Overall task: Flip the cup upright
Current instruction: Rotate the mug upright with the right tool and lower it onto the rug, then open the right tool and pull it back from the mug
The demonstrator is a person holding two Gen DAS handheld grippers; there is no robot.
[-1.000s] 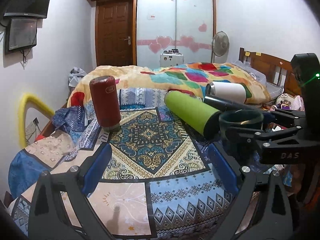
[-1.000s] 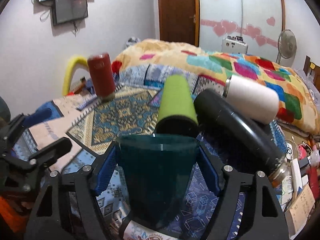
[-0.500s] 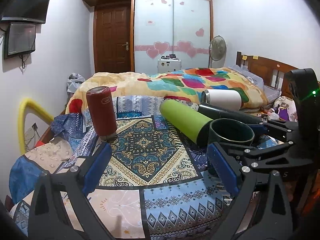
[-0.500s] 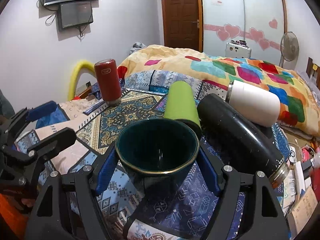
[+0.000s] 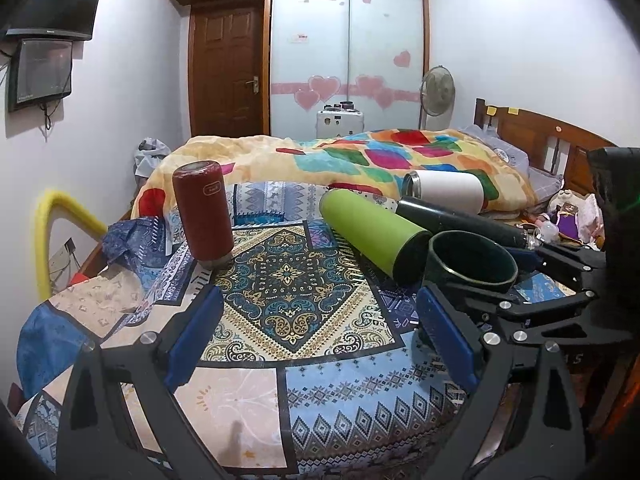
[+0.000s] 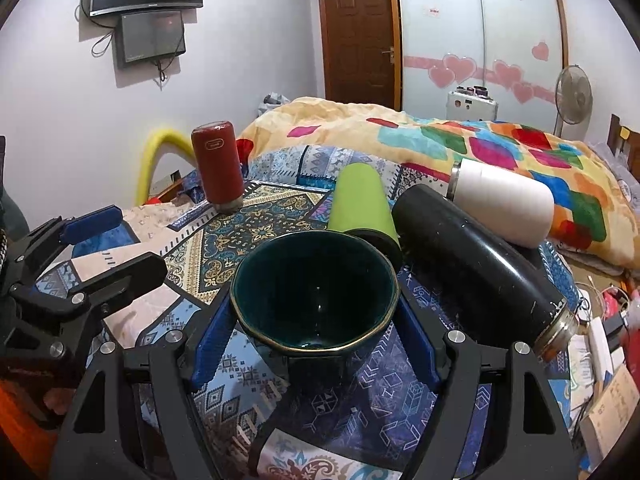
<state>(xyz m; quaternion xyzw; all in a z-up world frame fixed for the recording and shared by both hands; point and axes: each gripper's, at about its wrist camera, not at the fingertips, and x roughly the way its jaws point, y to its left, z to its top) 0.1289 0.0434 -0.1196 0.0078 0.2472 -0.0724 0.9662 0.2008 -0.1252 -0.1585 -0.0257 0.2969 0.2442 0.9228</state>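
Two grippers in play, going left to right. Left gripper: jaws wide apart, nothing between them, hovering over the patterned bedcover – looks parked clear so the right one can work. Ahead-left of it, red flask standing on its end. Ahead-right, green bottle lying on its side, its dark end just beside the cup.

Right gripper: blue pads clamped on the dark green cup, one each side of the wall. Cup mouth faces up toward the camera, gold rim visible, so my read is the flip is basically done and the grip is only there to steady it until the base settles; can't tell if the base is on the cover yet.

Obstructions: green bottle directly ahead of the cup, black flask lying ahead-right close by, white tumbler beyond it against the quilt. Soft bedding plus tight neighbours – cup could tip on release
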